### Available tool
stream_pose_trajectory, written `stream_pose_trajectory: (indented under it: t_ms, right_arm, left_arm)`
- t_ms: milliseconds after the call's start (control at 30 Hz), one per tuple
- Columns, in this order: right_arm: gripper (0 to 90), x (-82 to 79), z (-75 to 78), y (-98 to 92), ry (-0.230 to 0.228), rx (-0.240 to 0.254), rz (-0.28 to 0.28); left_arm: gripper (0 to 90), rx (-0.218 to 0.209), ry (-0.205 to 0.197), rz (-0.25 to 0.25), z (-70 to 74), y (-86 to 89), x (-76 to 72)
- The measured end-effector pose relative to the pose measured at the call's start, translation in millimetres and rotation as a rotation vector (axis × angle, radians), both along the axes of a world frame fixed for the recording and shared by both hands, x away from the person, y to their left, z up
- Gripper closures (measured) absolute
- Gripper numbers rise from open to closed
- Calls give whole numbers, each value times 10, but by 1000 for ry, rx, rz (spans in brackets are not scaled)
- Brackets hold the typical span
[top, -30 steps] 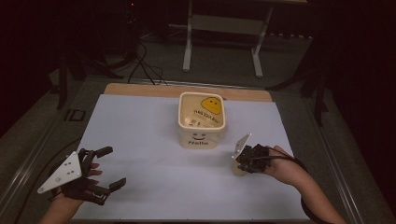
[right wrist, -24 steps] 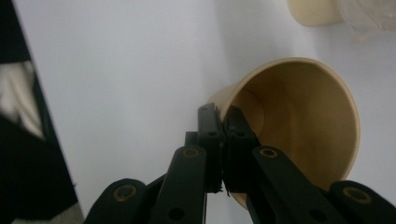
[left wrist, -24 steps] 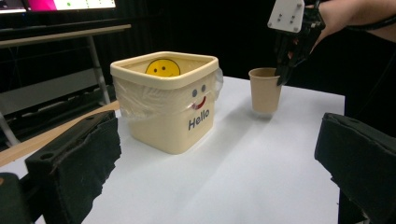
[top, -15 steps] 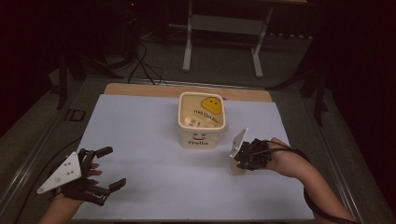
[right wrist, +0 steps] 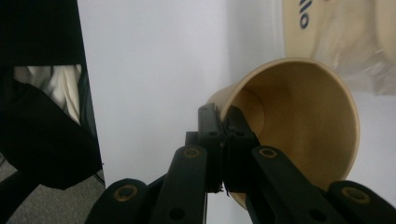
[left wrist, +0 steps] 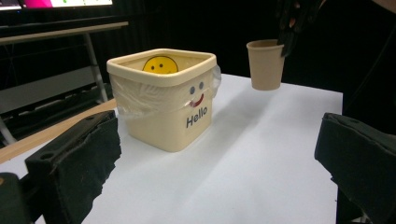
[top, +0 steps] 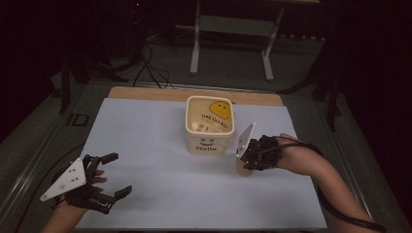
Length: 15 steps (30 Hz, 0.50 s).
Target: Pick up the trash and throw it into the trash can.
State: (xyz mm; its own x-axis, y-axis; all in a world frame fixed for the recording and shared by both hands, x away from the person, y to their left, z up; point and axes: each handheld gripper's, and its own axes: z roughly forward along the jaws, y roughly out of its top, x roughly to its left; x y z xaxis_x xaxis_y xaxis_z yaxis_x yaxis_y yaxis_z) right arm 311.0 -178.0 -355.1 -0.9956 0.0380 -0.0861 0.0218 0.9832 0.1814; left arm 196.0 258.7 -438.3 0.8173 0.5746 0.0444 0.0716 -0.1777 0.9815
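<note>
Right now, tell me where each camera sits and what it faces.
High view: above the table's near edge, looking down; both forearms, left gripper, right gripper.
Left gripper view: low over the table, facing the Hello tub; own open jaws.
Right gripper view: looks down; jaws pinching the paper cup.
All share cup and tub.

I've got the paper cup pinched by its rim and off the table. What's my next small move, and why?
Probably carry the paper cup sideways toward the open "Hello" tub, keeping the grip. The right gripper is clamped on the cup's rim, the cup hangs clear of the white table beside the tub, and the left gripper sits open, far off.
</note>
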Motion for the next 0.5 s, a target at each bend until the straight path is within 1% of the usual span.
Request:
stream_pose_trajectory:
  t_ms: [33,67,133,167,200,233,267,333,367,500]
  right_arm:
    - [881,2,28,13,3,-2,1]
    - [881,5,81,42,-5,-3,10]
    - [881,4,104,52,-5,-8,11]
    - [881,4,140,69,-10,-10,17]
    - [881,2,207,95,-17,-10,24]
    - [881,2,207,95,-17,-10,24]
    - [881,1,275,118,-21,-2,32]
    - [881,-1,300,126,-20,0,35]
    - [881,-3,336,142,-31,1,42]
    - [881,4,464,185,-33,17,53]
  left_arm:
    - [12,0,0,-1,-1,-1,-1]
    - [12,4,-1,-1,-3,-2,-3]
    - [12,5,-1,-2,-4,0,-4]
    - [12,5,0,-1,-4,2,-4]
    - [12,4,0,-1,-5,4,-3]
    - [12,4,0,-1,-5,4,-3]
    - [12,4,0,-2,-6,3,-3]
    - [12,6,-2,-2,-6,2,-3]
    - [12,8,-2,-2,-5,1,-4]
    - [12,6,-1,-3,-7,6,-3]
